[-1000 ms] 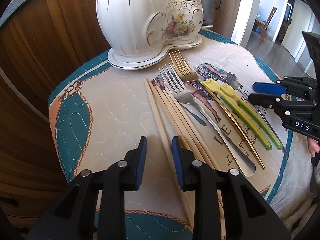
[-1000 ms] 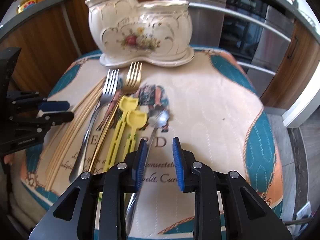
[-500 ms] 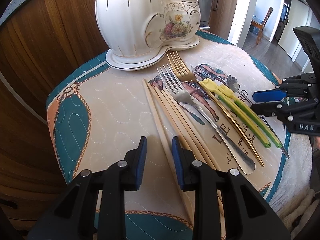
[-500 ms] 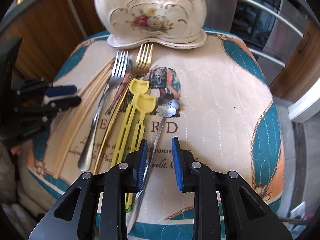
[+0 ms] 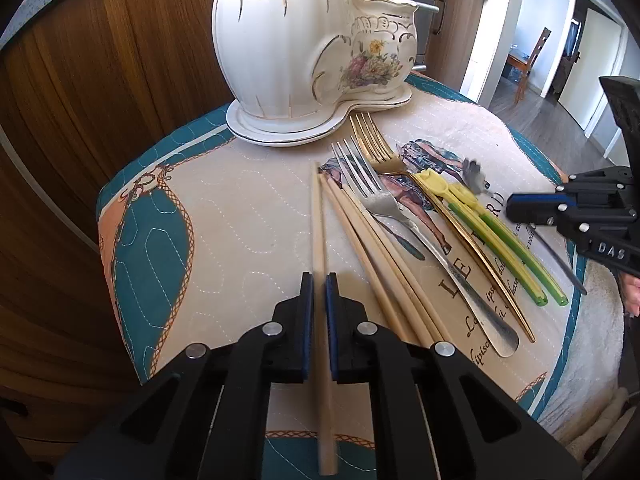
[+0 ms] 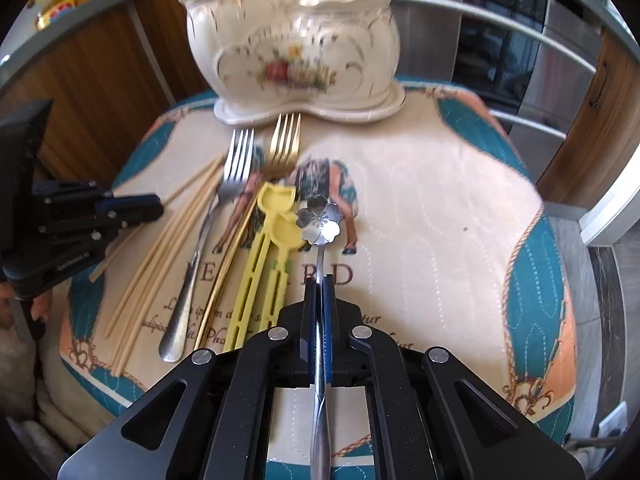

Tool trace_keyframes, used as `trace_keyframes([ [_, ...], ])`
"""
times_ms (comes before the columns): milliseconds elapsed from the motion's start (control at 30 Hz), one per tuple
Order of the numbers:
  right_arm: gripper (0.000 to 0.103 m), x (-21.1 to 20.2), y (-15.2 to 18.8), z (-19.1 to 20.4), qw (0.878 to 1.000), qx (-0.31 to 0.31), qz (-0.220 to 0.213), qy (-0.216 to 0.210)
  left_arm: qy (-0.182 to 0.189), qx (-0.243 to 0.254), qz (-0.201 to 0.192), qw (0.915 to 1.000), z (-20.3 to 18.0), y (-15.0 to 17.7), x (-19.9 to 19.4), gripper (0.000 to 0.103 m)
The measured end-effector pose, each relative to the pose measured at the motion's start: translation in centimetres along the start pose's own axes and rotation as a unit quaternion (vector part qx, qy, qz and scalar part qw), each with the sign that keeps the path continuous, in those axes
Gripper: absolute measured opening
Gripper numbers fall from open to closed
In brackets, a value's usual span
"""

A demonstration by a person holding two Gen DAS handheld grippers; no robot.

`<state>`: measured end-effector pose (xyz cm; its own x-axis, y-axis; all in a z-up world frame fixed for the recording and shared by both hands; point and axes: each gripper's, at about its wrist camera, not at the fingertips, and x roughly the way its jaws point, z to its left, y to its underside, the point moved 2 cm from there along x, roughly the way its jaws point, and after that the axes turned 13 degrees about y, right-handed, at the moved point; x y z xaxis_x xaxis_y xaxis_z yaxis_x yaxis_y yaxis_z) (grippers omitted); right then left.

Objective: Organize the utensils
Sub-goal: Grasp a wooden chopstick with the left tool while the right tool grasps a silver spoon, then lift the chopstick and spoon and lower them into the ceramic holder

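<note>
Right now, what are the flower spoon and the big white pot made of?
The flower spoon looks like polished steel: grey, shiny, mirror glints. The big white pot seems glazed ceramic: glossy cream surface, gold trim, painted flowers. I can't be fully sure of either.

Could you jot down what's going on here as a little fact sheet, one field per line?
Setting: quilted mat on a small table
Holder: white ceramic floral caddy at the mat's far edge
Left gripper: shut on one chopstick
Right gripper: shut on flower-bowl spoon
Still lying on the mat: other chopsticks, silver fork, gold fork, two yellow plastic spoons
Caddy contents: not visible
</note>
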<state>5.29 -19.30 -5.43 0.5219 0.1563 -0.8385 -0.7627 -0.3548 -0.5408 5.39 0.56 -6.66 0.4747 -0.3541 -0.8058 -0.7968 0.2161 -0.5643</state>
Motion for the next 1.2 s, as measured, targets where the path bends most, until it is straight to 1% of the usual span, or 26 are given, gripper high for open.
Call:
trace_keyframes([
  [67, 0.004, -0.5, 0.0, -0.2, 1.0, 0.006, -0.018, 0.005, 0.001, -0.001, -0.002, 1.0, 0.0, 0.1, -0.1, 0.006],
  [200, 0.004, -2.1, -0.2, -1.1, 0.997, 0.029, -0.065, -0.003, -0.002, -0.011, -0.018, 0.9998, 0.4, 0.2, -0.8, 0.006],
  [267, 0.004, -3.3, -0.6, -1.5, 0.994, 0.038, -0.101, -0.003, -0.001, -0.015, -0.03, 0.9995, 0.6, 0.3, -1.5, 0.006],
  [367, 0.004, -4.6, -1.3, -2.0, 0.989, 0.05, -0.141, -0.004, -0.001, -0.018, -0.051, 0.9985, 0.8, 0.0, -2.7, 0.006],
  [467, 0.004, -6.1, -1.9, -2.0, 0.981, 0.055, -0.187, 0.003, -0.001, -0.017, -0.077, 0.9969, 0.5, -0.6, -4.2, 0.006],
  [533, 0.004, -7.0, -2.5, -2.1, 0.975, 0.059, -0.215, 0.005, 0.003, -0.014, -0.104, 0.9945, 0.1, -1.2, -5.5, 0.006],
  [600, 0.004, -7.9, -3.4, -2.2, 0.968, 0.066, -0.242, 0.002, 0.018, -0.007, -0.139, 0.9902, -0.1, -1.9, -7.1, 0.006],
  [633, 0.004, -8.2, -3.9, -2.3, 0.965, 0.068, -0.253, 0.003, 0.018, -0.005, -0.152, 0.9882, -0.1, -2.4, -7.6, 0.006],
  [667, 0.004, -8.6, -4.5, -2.3, 0.961, 0.072, -0.266, 0.002, 0.019, -0.002, -0.174, 0.9846, -0.3, -3.1, -8.5, 0.006],
  [700, 0.004, -8.9, -4.9, -2.3, 0.958, 0.076, -0.276, 0.001, 0.021, 0.002, -0.186, 0.9823, -0.3, -3.5, -9.0, 0.006],
  [800, 0.004, -9.9, -7.6, -2.6, 0.944, 0.089, -0.318, -0.004, 0.025, 0.007, -0.223, 0.9746, -0.4, -5.8, -10.3, 0.005],
  [833, 0.004, -9.9, -8.4, -2.5, 0.942, 0.09, -0.323, -0.004, 0.036, 0.008, -0.222, 0.9744, -0.5, -6.6, -10.6, 0.005],
  [867, 0.004, -9.8, -9.5, -2.5, 0.941, 0.092, -0.327, -0.005, 0.041, 0.005, -0.215, 0.9757, -0.5, -7.2, -10.7, 0.003],
  [900, 0.004, -9.8, -10.0, -2.6, 0.94, 0.094, -0.328, -0.008, 0.039, 0.002, -0.205, 0.9779, -0.6, -7.9, -10.4, 0.0],
  [967, 0.004, -9.2, -11.5, -2.7, 0.94, 0.105, -0.324, -0.013, 0.032, 0.012, -0.196, 0.98, -0.9, -8.6, -9.7, 0.0],
  [1000, 0.004, -8.7, -12.1, -2.9, 0.941, 0.112, -0.32, -0.02, 0.023, 0.015, -0.186, 0.9821, -1.0, -8.7, -9.2, 0.0],
  [1033, 0.004, -8.3, -12.3, -3.0, 0.942, 0.116, -0.315, -0.026, 0.021, 0.014, -0.176, 0.9841, -0.9, -8.8, -8.6, 0.0],
  [1067, 0.004, -7.9, -12.5, -3.0, 0.943, 0.119, -0.31, -0.026, 0.028, 0.013, -0.164, 0.986, -0.8, -8.7, -8.0, 0.0],
  [1133, 0.004, -6.9, -12.5, -3.0, 0.945, 0.122, -0.302, -0.025, 0.021, 0.013, -0.151, 0.9883, -0.5, -8.3, -6.6, 0.0],
  [1200, 0.004, -6.3, -12.3, -2.9, 0.947, 0.124, -0.297, -0.027, 0.016, 0.003, -0.129, 0.9915, 0.1, -7.4, -5.5, 0.0],
])
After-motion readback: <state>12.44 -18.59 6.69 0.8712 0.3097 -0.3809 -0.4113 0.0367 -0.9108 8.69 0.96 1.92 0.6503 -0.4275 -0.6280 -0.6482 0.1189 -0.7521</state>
